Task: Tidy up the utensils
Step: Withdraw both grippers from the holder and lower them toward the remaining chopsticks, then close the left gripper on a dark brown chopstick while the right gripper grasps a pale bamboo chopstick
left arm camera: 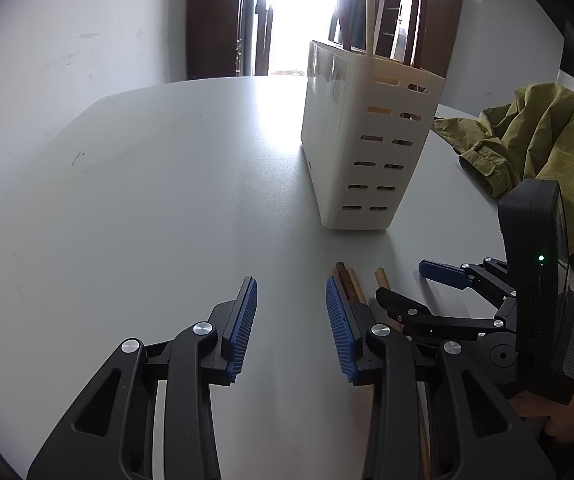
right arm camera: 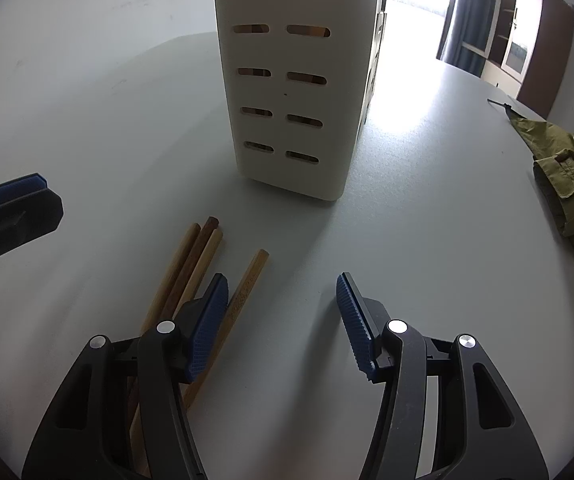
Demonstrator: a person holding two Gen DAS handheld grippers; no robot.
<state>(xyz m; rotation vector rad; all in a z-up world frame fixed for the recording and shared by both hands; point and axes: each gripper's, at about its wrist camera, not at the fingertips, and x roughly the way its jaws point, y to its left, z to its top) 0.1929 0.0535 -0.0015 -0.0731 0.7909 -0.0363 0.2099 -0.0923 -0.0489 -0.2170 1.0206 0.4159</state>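
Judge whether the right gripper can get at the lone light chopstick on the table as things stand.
Probably yes. The right gripper is open and empty, the lone chopstick lies beside its left finger, apart from the other three chopsticks, with nothing lying over it.

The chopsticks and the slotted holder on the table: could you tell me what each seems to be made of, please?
The chopsticks look like wood or bamboo: matte tan and reddish-brown sticks with squared ends. The slotted holder looks like moulded plastic: smooth cream walls with a slight sheen, rounded corners and neat, even slots. Neither is certain from the look alone.

cream slotted holder (right arm camera: 287, 80), olive cloth (left arm camera: 547, 132)
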